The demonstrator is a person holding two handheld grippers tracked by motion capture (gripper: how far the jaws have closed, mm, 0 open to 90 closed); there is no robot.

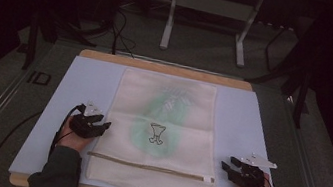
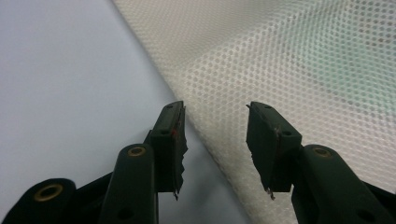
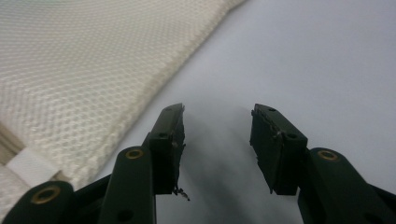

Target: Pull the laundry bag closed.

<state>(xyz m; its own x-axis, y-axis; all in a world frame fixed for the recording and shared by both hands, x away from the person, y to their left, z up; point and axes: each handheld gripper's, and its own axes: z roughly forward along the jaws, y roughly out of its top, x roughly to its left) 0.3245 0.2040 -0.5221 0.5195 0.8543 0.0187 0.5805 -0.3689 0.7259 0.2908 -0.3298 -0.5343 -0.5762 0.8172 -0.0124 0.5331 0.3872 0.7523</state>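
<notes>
- The mesh bag [image 1: 160,133] lies flat in the middle of the pale blue mat [image 1: 85,80], zipper toward the person.
- The left gripper [image 1: 104,127] sits at the bag's left edge, jaws spread, the edge between them, unpinched.
- The right gripper [image 1: 227,164] rests just beside the bag's lower right corner, jaws spread over bare mat.

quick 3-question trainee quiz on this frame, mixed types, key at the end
1. True or false: the left gripper is clamped on the mesh bag.
2. Which gripper is nearer the bag's zipper pull? A left, B right.
3. Fill in: the bag lies on a pale blue ___.

Key: 1 false, its jaws stand open at the bag's edge. 2 B. 3 mat.
</notes>
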